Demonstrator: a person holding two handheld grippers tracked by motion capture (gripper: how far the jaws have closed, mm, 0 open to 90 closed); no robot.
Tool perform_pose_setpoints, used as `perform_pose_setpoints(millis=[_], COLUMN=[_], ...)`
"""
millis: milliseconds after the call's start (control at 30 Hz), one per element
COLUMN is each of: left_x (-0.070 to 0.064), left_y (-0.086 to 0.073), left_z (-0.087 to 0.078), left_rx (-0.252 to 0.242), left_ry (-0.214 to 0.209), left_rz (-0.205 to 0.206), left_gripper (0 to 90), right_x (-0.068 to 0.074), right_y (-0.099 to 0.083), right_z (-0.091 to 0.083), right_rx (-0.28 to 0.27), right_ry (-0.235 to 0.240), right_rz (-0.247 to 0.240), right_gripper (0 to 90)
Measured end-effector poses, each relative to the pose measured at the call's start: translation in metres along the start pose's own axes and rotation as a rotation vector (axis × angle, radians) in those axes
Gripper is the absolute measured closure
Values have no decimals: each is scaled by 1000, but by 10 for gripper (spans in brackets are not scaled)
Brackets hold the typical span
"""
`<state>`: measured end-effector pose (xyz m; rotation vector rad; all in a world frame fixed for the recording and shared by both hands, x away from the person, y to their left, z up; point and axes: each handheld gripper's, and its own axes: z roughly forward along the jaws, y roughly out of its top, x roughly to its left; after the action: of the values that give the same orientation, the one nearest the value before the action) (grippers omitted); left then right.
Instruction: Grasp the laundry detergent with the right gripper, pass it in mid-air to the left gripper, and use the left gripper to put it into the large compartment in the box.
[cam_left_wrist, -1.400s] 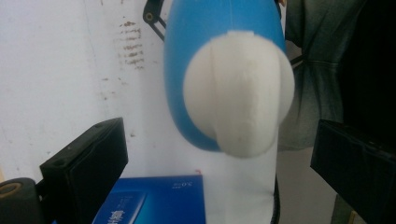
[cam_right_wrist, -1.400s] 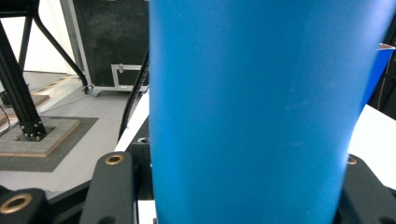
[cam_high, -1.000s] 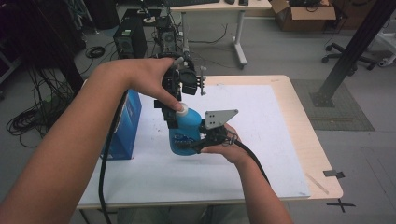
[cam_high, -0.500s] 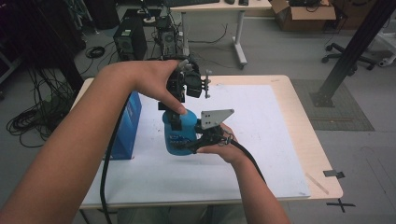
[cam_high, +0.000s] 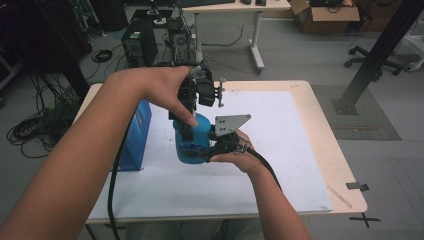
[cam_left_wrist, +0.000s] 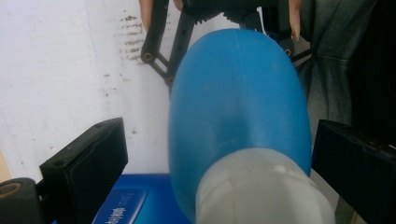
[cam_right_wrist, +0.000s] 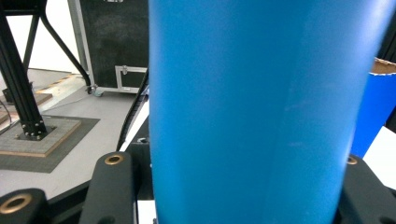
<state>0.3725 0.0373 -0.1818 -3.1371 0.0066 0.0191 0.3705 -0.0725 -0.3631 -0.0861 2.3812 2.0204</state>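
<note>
At the centre of the high view, the right claw (cam_high: 202, 150) clamps the blue bottle (cam_high: 195, 137) upright on the table (cam_high: 310, 130). The left claw (cam_high: 192, 117) stands wide open around its white cap (cam_left_wrist: 261, 191), apparently ready to close and twist.

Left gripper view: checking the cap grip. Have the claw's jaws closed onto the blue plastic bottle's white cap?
No, both black jaws stand apart from the white cap.

Even indoor light, soft shadows; close gripper views blurred.
</note>
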Motion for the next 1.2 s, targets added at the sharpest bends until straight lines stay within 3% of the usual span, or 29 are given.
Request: perform_pose_setpoints(millis=[700,1200], left_x=[-2,-5], left_y=[2,1], left_z=[8,5], left_rx=[5,5], left_ry=[-4,26], left_rz=[13,28], left_gripper=[53,158], right_x=[-1,-1], right_y=[3,4], right_z=[-2,-1], right_rx=[4,0], right_ry=[-16,-19], right_rz=[-6,-10], right_gripper=[445,445])
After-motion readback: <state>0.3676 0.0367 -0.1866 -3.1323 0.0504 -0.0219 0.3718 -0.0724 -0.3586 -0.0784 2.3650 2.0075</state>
